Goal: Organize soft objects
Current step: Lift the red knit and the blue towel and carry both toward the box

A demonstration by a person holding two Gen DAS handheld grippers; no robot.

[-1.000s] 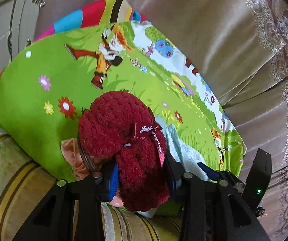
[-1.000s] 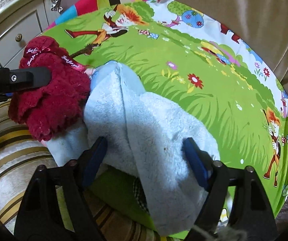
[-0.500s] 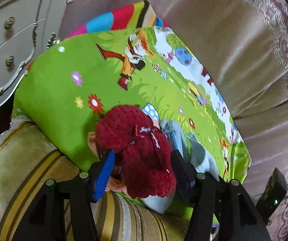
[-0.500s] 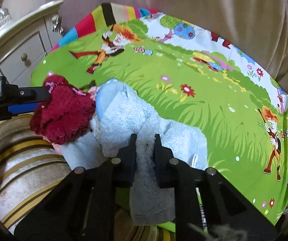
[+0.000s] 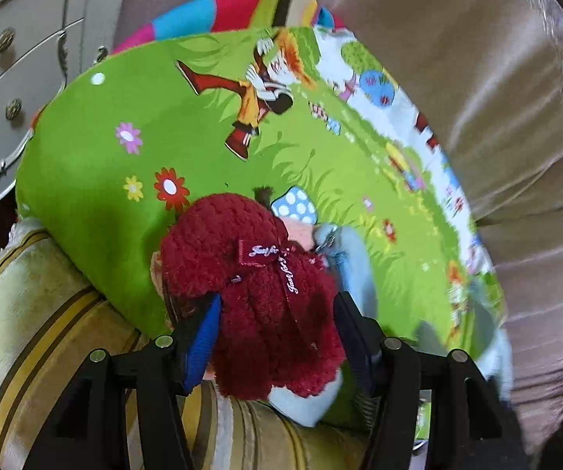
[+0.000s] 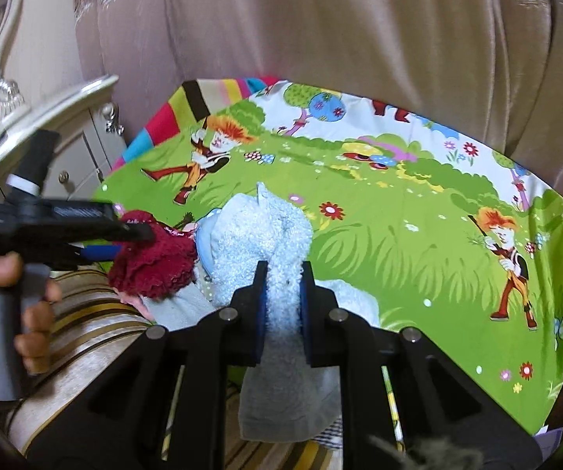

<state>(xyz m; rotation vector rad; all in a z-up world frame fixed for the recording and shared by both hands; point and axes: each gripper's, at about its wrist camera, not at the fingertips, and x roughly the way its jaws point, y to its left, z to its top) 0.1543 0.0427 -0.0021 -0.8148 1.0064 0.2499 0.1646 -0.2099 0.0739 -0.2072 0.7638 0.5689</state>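
A dark red knitted hat (image 5: 257, 286) with a ribbon bow lies at the near edge of a green cartoon-print cushion (image 5: 105, 180). My left gripper (image 5: 275, 305) is open, its blue pads (image 5: 203, 337) flanking the hat's lower part without squeezing it. Beside the hat lies a light blue fluffy cloth (image 5: 355, 258). In the right wrist view my right gripper (image 6: 283, 274) is shut on a raised fold of this cloth (image 6: 265, 227), and the rest hangs below the jaws. That view also shows the hat (image 6: 152, 262), the left gripper (image 6: 136, 231) and the hand (image 6: 7, 293) holding it.
The cushion (image 6: 399, 243) rests on a yellow-striped seat (image 5: 26, 333) against beige satin upholstery (image 5: 477, 78). A white dresser (image 6: 77, 156) with metal knobs stands close on the left. A striped multicoloured fabric (image 5: 242, 4) shows behind the cushion.
My left gripper's jaws widened and let go of the red hat. My right gripper closed on the blue cloth and rose, pulling a fold of it up.
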